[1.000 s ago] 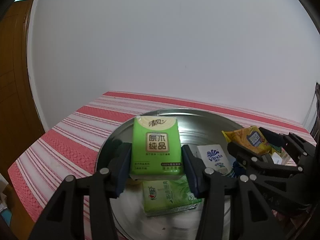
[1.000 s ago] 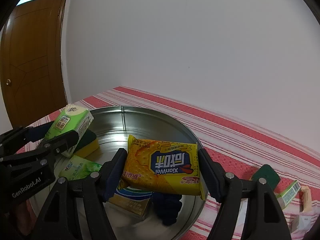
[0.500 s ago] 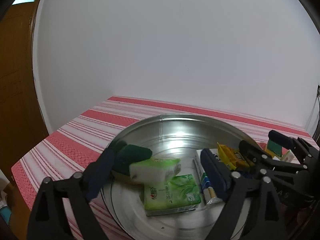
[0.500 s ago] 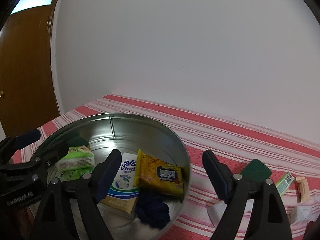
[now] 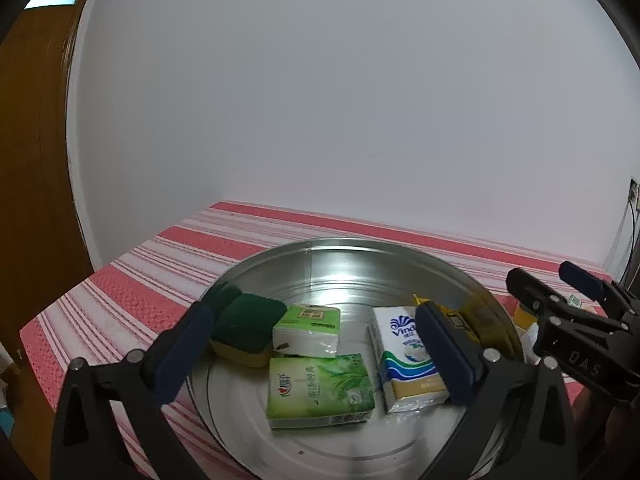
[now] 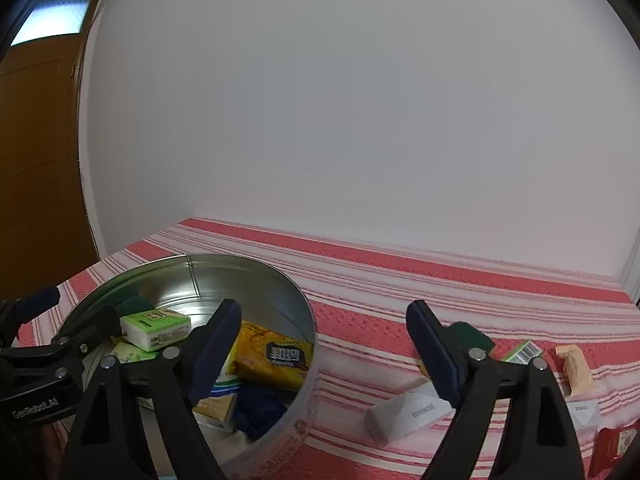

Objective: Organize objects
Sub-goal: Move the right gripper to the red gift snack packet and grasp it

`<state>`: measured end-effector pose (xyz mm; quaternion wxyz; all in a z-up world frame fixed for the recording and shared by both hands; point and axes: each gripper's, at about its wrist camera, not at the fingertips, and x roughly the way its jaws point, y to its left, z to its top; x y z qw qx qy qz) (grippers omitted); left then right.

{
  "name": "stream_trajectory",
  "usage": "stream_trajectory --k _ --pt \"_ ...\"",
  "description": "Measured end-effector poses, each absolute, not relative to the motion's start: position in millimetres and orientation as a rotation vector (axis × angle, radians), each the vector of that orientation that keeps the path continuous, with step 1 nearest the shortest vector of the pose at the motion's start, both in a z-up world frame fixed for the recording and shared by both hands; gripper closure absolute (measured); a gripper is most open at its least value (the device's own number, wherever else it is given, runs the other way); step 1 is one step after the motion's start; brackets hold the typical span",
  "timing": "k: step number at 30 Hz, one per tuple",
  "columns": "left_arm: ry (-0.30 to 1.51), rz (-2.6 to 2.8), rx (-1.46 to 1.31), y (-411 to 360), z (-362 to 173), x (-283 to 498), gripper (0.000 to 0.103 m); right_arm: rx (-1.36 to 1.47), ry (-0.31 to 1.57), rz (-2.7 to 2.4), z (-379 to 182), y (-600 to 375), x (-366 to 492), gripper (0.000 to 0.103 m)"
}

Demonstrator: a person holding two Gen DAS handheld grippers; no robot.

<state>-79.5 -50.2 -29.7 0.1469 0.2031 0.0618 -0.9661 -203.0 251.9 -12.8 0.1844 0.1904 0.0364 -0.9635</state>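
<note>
A round metal tin (image 5: pixel 360 246) on the red striped tablecloth holds a green sponge (image 5: pixel 244 320), a light green tissue pack (image 5: pixel 308 330) leaning on it, a darker green tissue pack (image 5: pixel 320 390) and a white Vinda pack (image 5: pixel 400 364). My left gripper (image 5: pixel 312 312) hovers over them, jaws opening wide, gripping nothing. In the right wrist view a yellow cracker packet (image 6: pixel 276 354) and a dark blue cloth (image 6: pixel 260 408) lie in the tin (image 6: pixel 308 320). My right gripper (image 6: pixel 323 308) straddles the tin's right rim, jaws opening, with nothing held.
On the cloth right of the tin lie a white box (image 6: pixel 404 412), a green sponge (image 6: pixel 472 336), a green barcoded box (image 6: pixel 524 352), a beige wrapped snack (image 6: pixel 576 368) and a red packet (image 6: pixel 616 448). A wooden door (image 6: pixel 36 160) stands at the left, a white wall behind.
The left jaws let go of the light green tissue pack, which dropped onto the sponge. The right jaws released the yellow cracker packet into the tin and swung right.
</note>
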Motion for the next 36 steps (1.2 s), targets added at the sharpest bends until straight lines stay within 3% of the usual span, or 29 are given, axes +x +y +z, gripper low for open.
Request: stream_trajectory --k 5,10,14,19,24,34,35,36 --pt "0.201 -2.786 0.574 -50 -27 -79 0.000 0.536 0.099 -2.722 -12 260 -198 0.015" --pt "0.204 -2.811 0.561 -42 -26 -78 0.000 0.542 0.215 -2.848 -14 298 -176 0.015" --pt "0.199 -2.872 0.559 -20 -23 -79 0.000 0.661 0.217 -3.043 -22 353 -172 0.015" --pt "0.155 -2.950 0.559 11 -18 -75 0.000 0.874 0.049 -3.231 -30 446 -166 0.015" --pt "0.123 -2.982 0.587 27 -19 -77 0.000 1.112 0.020 -3.266 -39 496 -167 0.015" --pt "0.015 -3.047 0.609 64 -17 -84 0.000 1.338 0.163 -3.113 -63 493 -179 0.015" --pt "0.000 -3.055 0.612 69 -17 -85 0.000 1.345 0.168 -3.107 -64 493 -181 0.017" --pt "-0.013 -3.063 0.615 73 -18 -85 0.000 1.364 0.176 -3.101 -66 495 -182 0.028"
